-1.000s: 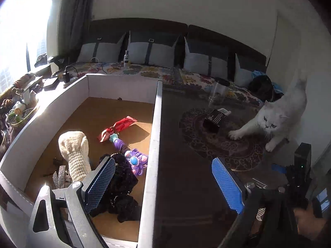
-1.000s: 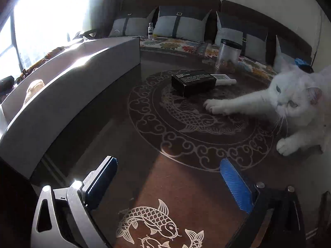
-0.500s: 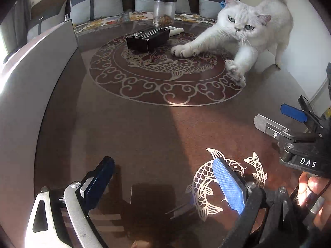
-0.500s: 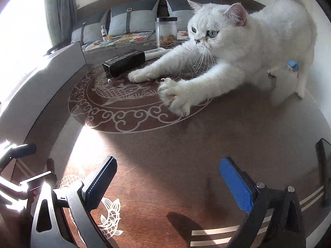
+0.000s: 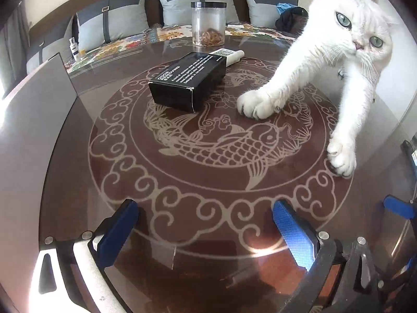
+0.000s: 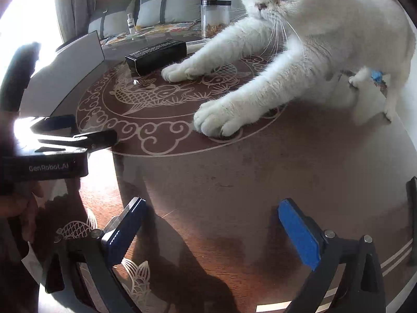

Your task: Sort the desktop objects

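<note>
A black box (image 5: pixel 189 80) with white print lies on the round brown table (image 5: pixel 198 234), also in the right wrist view (image 6: pixel 156 56). A white tube (image 5: pixel 232 56) lies just behind it. A clear jar with a black lid (image 5: pixel 208 23) stands further back and shows in the right wrist view (image 6: pixel 215 18). My left gripper (image 5: pixel 203 229) is open and empty, low over the near table, well short of the box. My right gripper (image 6: pixel 211 224) is open and empty over the table's near part. The left gripper's body (image 6: pixel 57 143) shows at the left of the right wrist view.
A white cat (image 5: pixel 346 44) reaches both front paws onto the table, one paw (image 5: pixel 256 104) close to the box; it fills the right wrist view's upper right (image 6: pixel 312 34). A grey sorting bin wall (image 5: pixel 34 120) stands at the left. A cushioned sofa (image 5: pixel 117 23) lies behind.
My left gripper swung from above the bin to the table and moved toward the black box. My right gripper shifted right. The cat came closer and stretched its paws further onto the table.
</note>
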`<state>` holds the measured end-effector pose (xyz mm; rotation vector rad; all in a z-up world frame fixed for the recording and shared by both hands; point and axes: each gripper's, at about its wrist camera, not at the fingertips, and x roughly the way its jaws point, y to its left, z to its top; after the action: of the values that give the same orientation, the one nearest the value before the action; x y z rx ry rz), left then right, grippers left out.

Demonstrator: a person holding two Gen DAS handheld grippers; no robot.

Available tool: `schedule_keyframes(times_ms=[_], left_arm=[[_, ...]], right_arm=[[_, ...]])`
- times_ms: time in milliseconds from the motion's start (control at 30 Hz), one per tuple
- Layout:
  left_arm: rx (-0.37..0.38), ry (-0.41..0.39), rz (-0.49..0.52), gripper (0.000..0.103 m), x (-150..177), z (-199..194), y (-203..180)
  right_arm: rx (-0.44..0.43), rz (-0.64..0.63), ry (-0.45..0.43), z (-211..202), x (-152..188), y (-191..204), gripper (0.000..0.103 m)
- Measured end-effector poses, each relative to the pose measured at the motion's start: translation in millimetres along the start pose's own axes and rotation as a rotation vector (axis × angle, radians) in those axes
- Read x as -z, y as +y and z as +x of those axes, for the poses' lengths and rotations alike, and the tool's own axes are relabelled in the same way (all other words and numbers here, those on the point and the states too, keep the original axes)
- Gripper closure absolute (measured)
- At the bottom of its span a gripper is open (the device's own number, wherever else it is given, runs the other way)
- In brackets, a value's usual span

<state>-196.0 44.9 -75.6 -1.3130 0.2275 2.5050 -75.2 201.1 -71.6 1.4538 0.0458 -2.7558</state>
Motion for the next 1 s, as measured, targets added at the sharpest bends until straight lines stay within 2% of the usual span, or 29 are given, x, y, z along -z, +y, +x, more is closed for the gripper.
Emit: schedule_keyframes(times_ms=[333, 667, 700, 733, 767, 800, 900, 1000], left_arm=[[0.037, 0.000, 0.054, 0.000, -73.3, 53.3, 19.5], [0.055, 0.006, 0.094, 0.000, -124.4, 87.9, 22.1], [0.049, -0.002, 0.111, 0.002, -127.6, 89.3, 20.6], [0.050, -0.019, 0.124, 0.009, -128.4, 87.8, 18.8], [0.057, -0.038, 0.128, 0.031, -128.7, 84.5, 17.4], [0.053, -0.047, 0.120, 0.045, -128.7, 81.9, 17.3], [0.035, -0.052, 0.087, 0.045, -119.9, 76.0, 17.8], [0.023, -0.050, 0.023, 0.045, -94.8, 59.0, 25.9]], right_arm=[[0.008, 0.010, -0.022, -0.4, -0.2, -0.4, 0.000], [0.009, 0.011, -0.023, 1.9, -2.0, 1.2, 0.000], [0.009, 0.011, -0.023, 2.2, -2.3, 1.4, 0.000], [0.008, 0.011, -0.023, 2.1, -2.5, 1.6, 0.000], [0.008, 0.011, -0.023, 2.1, -2.6, 1.7, 0.000], [0.008, 0.011, -0.023, 2.1, -2.7, 1.7, 0.000], [0.008, 0.011, -0.023, 2.2, -2.8, 1.6, 0.000], [0.008, 0.011, -0.023, 2.3, -2.9, 1.7, 0.000]])
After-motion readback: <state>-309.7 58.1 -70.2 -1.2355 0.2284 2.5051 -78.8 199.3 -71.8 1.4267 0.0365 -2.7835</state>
